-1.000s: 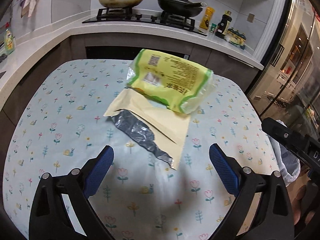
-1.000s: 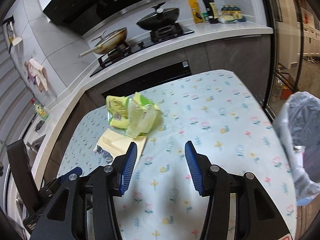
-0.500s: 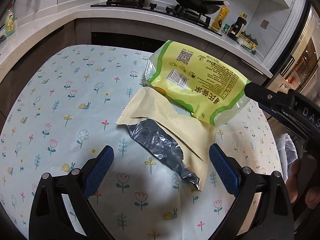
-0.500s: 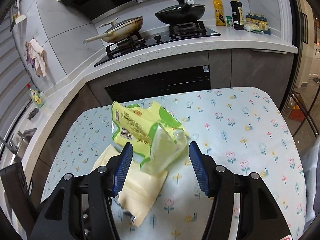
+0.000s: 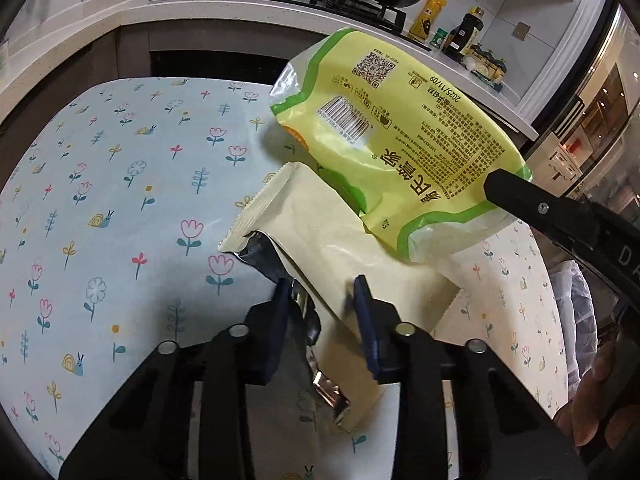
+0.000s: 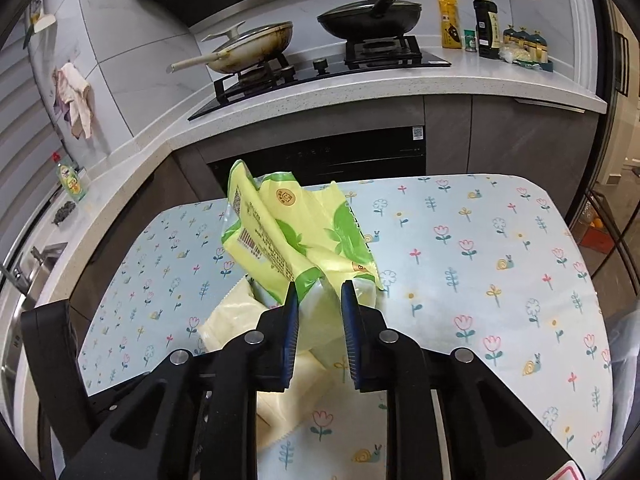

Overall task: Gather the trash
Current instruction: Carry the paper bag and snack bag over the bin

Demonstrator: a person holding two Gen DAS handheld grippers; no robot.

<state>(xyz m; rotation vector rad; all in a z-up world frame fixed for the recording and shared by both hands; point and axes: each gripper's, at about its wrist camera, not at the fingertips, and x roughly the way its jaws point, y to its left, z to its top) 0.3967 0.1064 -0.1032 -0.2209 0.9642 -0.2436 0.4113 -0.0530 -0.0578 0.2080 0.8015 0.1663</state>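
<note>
A table (image 5: 120, 208) with a light blue cloth full of little flowers and snails stands near a kitchen counter (image 6: 400, 88).

The left gripper (image 5: 322, 294) is low over the near side of the table. Its blue jaws are closing on a cream bag (image 5: 320, 232) with a shiny silver inside. The bag lies flat on the cloth, and its torn near end sits between the two jaws. The jaws are close together and seem to touch the bag on both sides.

The right gripper (image 6: 319, 292) has its jaws closing too. A yellow bag (image 6: 288, 236) with green edges is between them. The jaws pinch the clear near end of that bag. The rest of the bag sticks up and away from the gripper, with its far end tipped in the air. In the left view the yellow bag (image 5: 400, 140) sits above the far right part of the cream bag, and a black finger of the right gripper reaches in from the right to its corner.

In the right view the cream bag (image 6: 232, 324) lies just left of and under the gripper.

Far away on the counter there is a stove (image 6: 320, 68) with a pale pan (image 6: 248, 46) on the left and a black pan (image 6: 370, 20) on the right. Some bottles (image 6: 486, 24) stand at the far right
</note>
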